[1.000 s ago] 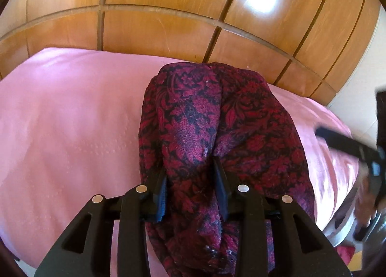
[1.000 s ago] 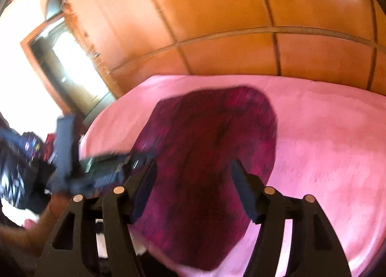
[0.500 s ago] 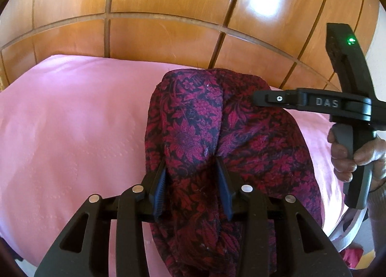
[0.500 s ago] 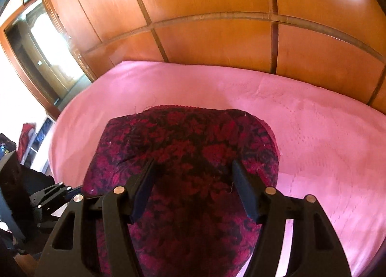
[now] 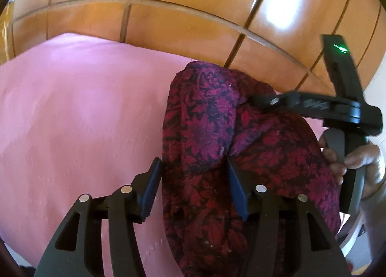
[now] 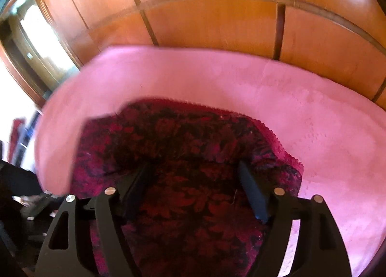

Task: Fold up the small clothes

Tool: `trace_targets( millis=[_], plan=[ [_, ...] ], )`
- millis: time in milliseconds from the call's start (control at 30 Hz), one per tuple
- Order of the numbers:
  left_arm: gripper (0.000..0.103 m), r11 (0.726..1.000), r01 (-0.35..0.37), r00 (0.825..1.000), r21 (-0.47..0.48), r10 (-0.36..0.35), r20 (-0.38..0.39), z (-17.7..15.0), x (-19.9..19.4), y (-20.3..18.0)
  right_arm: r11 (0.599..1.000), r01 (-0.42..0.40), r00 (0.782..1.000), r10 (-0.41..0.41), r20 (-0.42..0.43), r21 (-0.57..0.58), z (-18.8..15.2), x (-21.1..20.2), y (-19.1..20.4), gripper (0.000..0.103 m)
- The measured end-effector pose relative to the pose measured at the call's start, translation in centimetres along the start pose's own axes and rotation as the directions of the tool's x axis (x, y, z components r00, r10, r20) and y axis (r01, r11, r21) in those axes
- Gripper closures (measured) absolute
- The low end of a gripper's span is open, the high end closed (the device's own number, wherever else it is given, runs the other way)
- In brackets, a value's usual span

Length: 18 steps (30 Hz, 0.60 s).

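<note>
Here is the left hand-held gripper (image 5: 193, 180), fingers spread apart, with a fold of the dark red flowered garment (image 5: 217, 156) bulging up between them. The fingers are wider than the fold, and the left one sits over pink cloth at the garment's edge, so I can't tell whether they grip it or merely straddle it.

The garment lies bunched on a pink sheet (image 5: 84, 120), toward the right side in the left wrist view, its far end close to the wooden panelled wall (image 5: 181, 23). A deep crease runs along its middle, splitting it into two humps.

On the far right, the right hand-held gripper (image 5: 263, 100) reaches in from the side, its tip touching the far part of the garment. A green light glows on its upright body, and a hand (image 5: 352, 158) wraps the handle.

From the right wrist camera, the right hand-held gripper (image 6: 195, 180) is released, fingers wide, down among the cloth. The garment (image 6: 193, 146) fills the near middle, a raised fold crossing just past the fingertips, with a scalloped edge on the right. The pink sheet (image 6: 313, 120) spreads beyond it to the wooden wall (image 6: 217, 23). The picture is blurred at the left.
</note>
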<state>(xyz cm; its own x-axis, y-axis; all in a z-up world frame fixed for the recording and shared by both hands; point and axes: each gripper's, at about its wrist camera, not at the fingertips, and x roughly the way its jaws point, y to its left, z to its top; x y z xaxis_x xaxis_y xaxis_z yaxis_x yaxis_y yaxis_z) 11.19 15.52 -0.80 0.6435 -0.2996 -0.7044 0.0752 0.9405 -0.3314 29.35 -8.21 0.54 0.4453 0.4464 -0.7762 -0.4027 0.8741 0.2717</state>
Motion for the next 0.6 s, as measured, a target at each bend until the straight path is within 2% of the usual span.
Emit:
trace_targets(
  millis=[67,133,200,267,367,433,467,600],
  plan=[
    [0.047,1.000,0.003,1.000,-0.004,-0.003,0.002,-0.1,-0.1,0.3,0.994,-0.087,0.992,0.081,0.092,0.061,-0.5,-2.3,-1.1,0.020],
    [0.047,1.000,0.012,1.000,0.002,-0.012,0.003,-0.1,-0.2,0.5,0.978,-0.162,0.976,0.140,0.164,0.132,-1.6,-4.2,-2.8,0.011],
    [0.042,1.000,0.022,1.000,-0.003,-0.022,0.002,0.0,-0.1,0.8,0.955,-0.219,0.964,0.181,0.194,0.201,-3.1,-5.3,-4.7,0.009],
    [0.041,0.999,0.041,0.999,-0.014,-0.041,-0.001,0.0,0.0,1.2,0.929,-0.259,0.957,0.208,0.204,0.266,-4.9,-5.6,-6.5,0.006],
    [0.040,0.995,0.091,0.996,-0.044,-0.092,-0.012,0.1,0.3,2.0,0.863,-0.374,0.927,0.333,0.175,0.341,-8.1,-4.6,-8.3,0.003],
    [0.040,0.988,0.134,0.991,-0.073,-0.135,-0.014,0.0,0.6,2.7,0.834,-0.417,0.909,0.389,0.151,0.362,-9.3,-3.5,-8.6,0.003],
    [0.040,0.985,0.150,0.988,-0.087,-0.152,-0.016,-0.1,0.7,2.9,0.812,-0.441,0.896,0.424,0.133,0.382,-10.1,-2.5,-8.6,0.002],
    [0.040,0.958,0.244,0.968,-0.150,-0.250,-0.020,-0.5,1.4,4.3,0.719,-0.544,0.831,0.533,0.160,0.433,-11.2,-0.2,-8.6,0.002]
  ],
)
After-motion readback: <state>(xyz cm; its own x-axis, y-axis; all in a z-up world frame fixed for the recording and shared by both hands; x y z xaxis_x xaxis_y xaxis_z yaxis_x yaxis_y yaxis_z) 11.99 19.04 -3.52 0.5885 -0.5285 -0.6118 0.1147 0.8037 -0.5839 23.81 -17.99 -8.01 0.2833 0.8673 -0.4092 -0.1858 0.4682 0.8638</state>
